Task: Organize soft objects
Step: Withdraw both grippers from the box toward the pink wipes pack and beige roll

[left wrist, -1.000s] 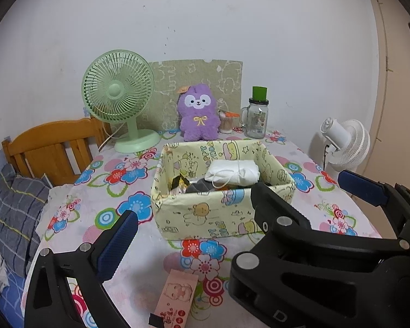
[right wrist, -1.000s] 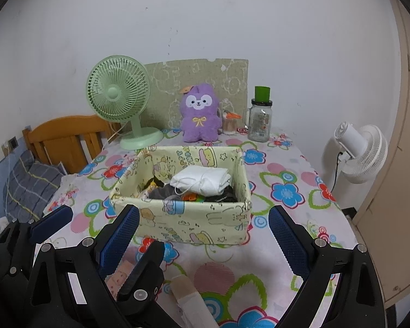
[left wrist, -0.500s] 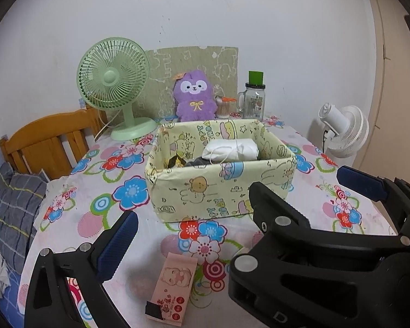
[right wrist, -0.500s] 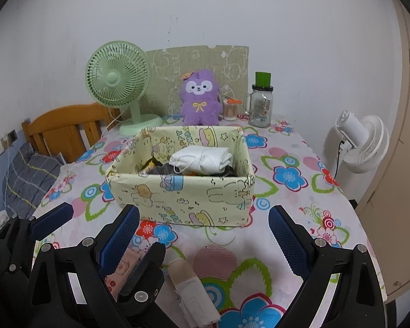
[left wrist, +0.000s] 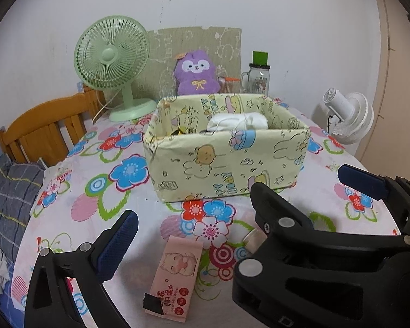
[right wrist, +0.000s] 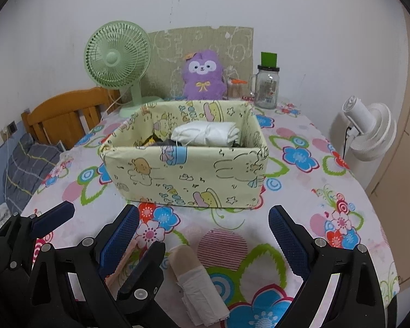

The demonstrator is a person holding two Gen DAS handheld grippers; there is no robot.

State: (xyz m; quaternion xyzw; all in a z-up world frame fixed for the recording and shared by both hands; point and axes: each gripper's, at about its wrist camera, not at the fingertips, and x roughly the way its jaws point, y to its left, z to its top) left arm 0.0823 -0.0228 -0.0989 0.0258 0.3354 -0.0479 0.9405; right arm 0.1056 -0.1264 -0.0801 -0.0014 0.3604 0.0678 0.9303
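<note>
A yellow cartoon-print fabric box [left wrist: 227, 164] [right wrist: 186, 175] stands mid-table, with a white folded cloth [left wrist: 237, 121] [right wrist: 205, 136] on dark items inside. In front of it lie a pink wet-wipes pack [left wrist: 175, 276] and a beige roll wrapped in white tissue [right wrist: 196, 281]. A purple plush toy [left wrist: 195, 73] [right wrist: 203, 75] sits against the back wall. My left gripper [left wrist: 205, 216] is open above the wipes pack. My right gripper [right wrist: 203, 213] is open above the roll. The two grippers overlap side by side, and neither holds anything.
A green desk fan [left wrist: 112, 57] stands at the back left and a glass jar with a green lid [right wrist: 266, 87] at the back right. Beside the table are a wooden chair [left wrist: 43, 134] on the left and a white fan [right wrist: 369, 134] on the right. A flowered cloth [right wrist: 300, 191] covers the table.
Both grippers have sunk lower toward the table, so the box front looms larger and more of the wipes pack and the roll shows. Both stay open.
</note>
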